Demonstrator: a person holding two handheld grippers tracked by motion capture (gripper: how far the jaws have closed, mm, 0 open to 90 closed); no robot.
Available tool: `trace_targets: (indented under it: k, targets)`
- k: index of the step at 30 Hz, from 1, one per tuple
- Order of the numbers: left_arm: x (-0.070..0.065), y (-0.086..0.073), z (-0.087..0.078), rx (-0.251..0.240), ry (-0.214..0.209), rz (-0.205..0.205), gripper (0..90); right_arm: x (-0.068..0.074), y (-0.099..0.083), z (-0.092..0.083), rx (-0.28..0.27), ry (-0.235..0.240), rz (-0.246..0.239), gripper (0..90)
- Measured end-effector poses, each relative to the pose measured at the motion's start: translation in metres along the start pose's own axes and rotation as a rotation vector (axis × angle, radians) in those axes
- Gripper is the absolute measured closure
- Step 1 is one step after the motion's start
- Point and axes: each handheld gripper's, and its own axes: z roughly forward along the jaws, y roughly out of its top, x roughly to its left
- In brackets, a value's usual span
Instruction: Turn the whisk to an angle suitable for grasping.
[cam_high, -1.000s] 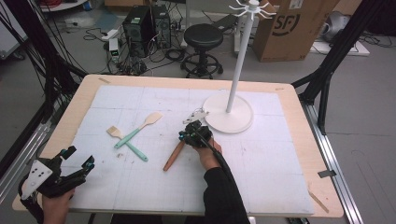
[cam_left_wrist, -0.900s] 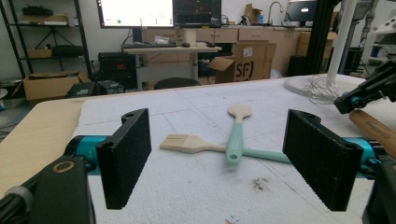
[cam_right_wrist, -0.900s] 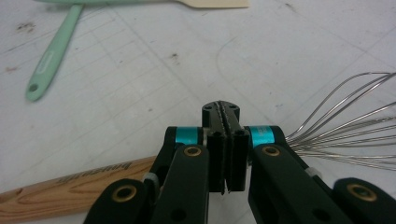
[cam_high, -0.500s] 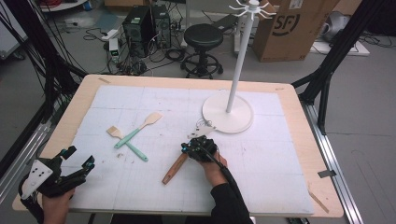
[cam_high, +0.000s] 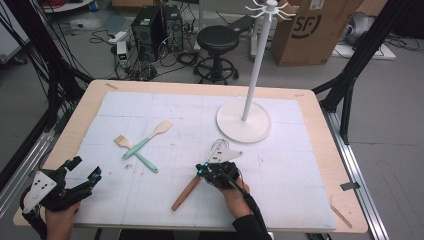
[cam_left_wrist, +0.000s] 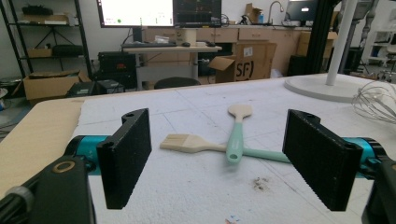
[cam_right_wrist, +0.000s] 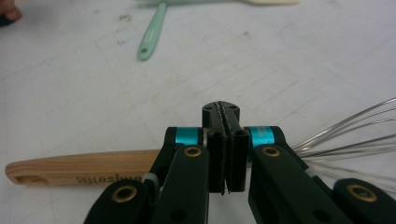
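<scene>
Whisk (cam_high: 196, 181) now lies lower centre of the frame, dragged down from beside the stand (cam_high: 243, 121); right gripper (cam_high: 214, 171), jaws together, seemingly pinches it for hanging, while left gripper (cam_high: 80, 179) waits, jaws apart

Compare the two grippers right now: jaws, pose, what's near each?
The left gripper has its jaws wide apart with nothing between them; the right gripper has its jaws pressed shut. The left gripper sits at the table's near left corner, apart from the utensils; the right gripper is mid-table, right over the whisk with the wooden handle. Shared: both are hand-held, with black jaws and teal collars.
</scene>
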Motion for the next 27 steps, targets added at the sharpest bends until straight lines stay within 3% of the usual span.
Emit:
trace_targets:
  k: [2,9,13,16,18,21,25,27]
  targets:
    - [0.0,0.0,0.0,0.0,0.0,-0.001,24.2,-0.011,0.003,-0.013,-0.029,-0.05,0.008,89.3]
    - [0.0,0.0,0.0,0.002,0.0,0.0,24.2,-0.032,0.007,-0.023,-0.037,-0.143,0.027,89.3]
    - [0.0,0.0,0.0,-0.001,-0.001,0.002,25.2,-0.041,0.005,-0.025,-0.038,-0.18,0.055,89.1]
    - [-0.002,0.001,-0.002,-0.005,0.008,0.002,31.3,-0.044,0.004,-0.028,-0.038,-0.195,0.066,88.8]
    - [-0.007,0.002,-0.002,0.027,-0.047,-0.015,38.4,-0.046,0.001,-0.033,-0.042,-0.207,0.068,88.8]
    - [-0.024,0.007,0.004,0.057,-0.147,0.044,56.0,-0.052,-0.006,-0.042,-0.044,-0.228,0.084,88.8]
    - [-0.061,0.012,0.021,0.116,-0.326,0.056,75.3,-0.06,-0.018,-0.054,-0.039,-0.254,0.108,88.9]
    - [-0.081,0.012,0.029,0.154,-0.393,0.077,85.1,-0.065,-0.022,-0.059,-0.038,-0.261,0.118,89.0]
